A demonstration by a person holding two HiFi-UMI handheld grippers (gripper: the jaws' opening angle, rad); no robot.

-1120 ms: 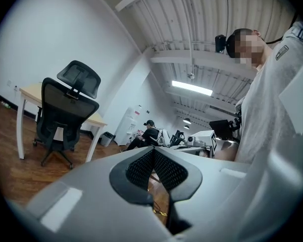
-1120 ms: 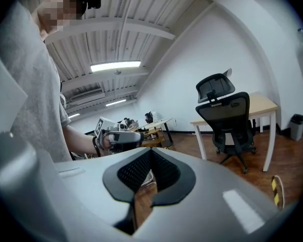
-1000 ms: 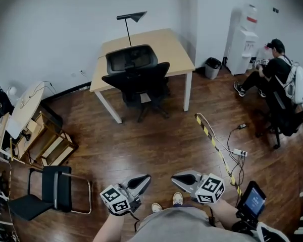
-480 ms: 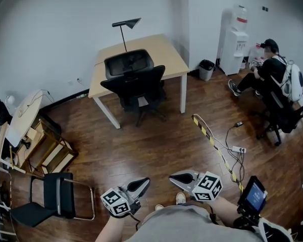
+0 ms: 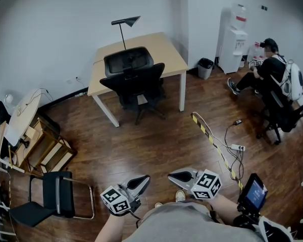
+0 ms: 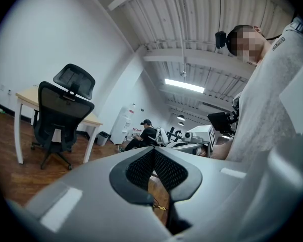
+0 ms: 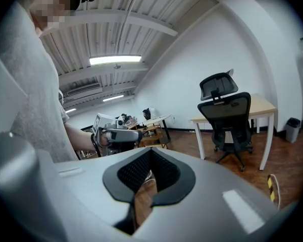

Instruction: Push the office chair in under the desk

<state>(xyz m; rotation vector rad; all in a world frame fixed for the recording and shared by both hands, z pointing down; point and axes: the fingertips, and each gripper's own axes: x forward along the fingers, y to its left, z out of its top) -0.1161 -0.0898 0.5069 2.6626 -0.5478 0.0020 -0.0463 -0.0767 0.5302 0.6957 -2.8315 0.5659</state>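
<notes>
Black mesh and plastic make up the office chair (image 5: 135, 82), a high-backed swivel seat with a separate headrest. It stands at the near side of the pale wooden desk (image 5: 169, 49), between the white legs, with its backrest turned toward the person. From the head view the headrest overlaps the desktop edge, while the star base shows on the dark wooden floor (image 5: 156, 145) in front of the desk. In the left gripper view the chair (image 6: 60, 115) looks only partly tucked in. That fits a chair waiting for a last shove as well as one already pushed home as far as its arms allow, and I cannot tell which.

A thin black desk lamp (image 5: 125, 26) stands at the back of the desktop.

Both grippers are well apart from the chair, low in the head view by the person's body, with open floor between. The left gripper (image 5: 141, 180) has its jaws fully together on nothing, the ribbed pads meeting. The right gripper (image 5: 175, 176) is likewise closed and empty.

The tips angle inward toward each other, so the chair lies left of the left jaws' line and right of the right jaws' line (image 7: 227, 115). It sits ahead and slightly left, so the left gripper is a touch more in line with it. Any push would run away from the person, square into the broad backrest.
</notes>
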